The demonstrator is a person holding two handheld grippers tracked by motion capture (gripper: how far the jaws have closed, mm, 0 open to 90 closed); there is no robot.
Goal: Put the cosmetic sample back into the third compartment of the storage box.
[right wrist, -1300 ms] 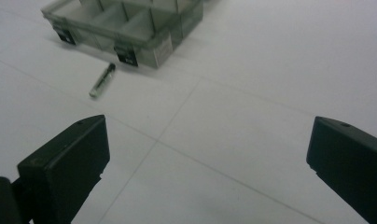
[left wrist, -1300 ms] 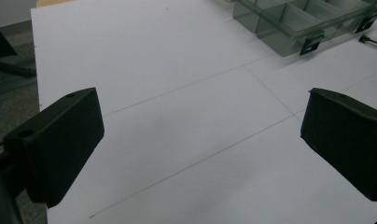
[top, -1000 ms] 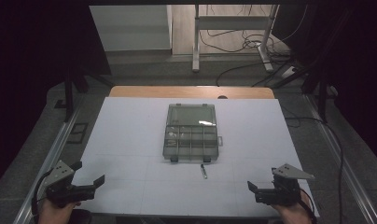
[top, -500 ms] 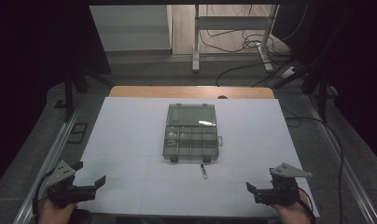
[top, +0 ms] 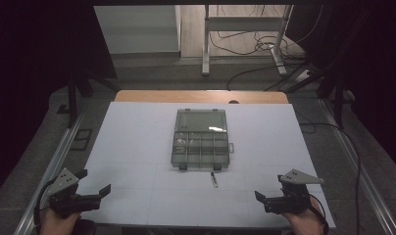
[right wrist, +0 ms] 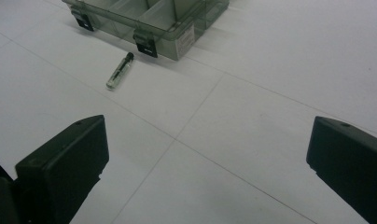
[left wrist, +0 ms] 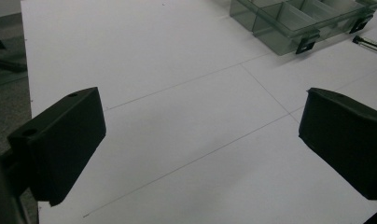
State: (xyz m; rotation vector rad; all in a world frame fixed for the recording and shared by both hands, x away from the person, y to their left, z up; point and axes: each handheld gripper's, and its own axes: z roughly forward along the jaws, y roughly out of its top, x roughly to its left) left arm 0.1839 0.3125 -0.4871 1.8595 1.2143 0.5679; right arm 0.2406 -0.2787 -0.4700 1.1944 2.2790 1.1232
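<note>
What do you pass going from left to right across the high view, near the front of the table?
left gripper → small vial → right gripper

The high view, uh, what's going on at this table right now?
A person holds a gripper in each hand at the near edge of a white table. The left gripper and the right gripper both have their jaws wide apart and hold nothing. A clear compartment box with its lid closed sits mid-table, and a small vial lies on the table just in front of it, apart from the box. Neither gripper touches anything.
</note>
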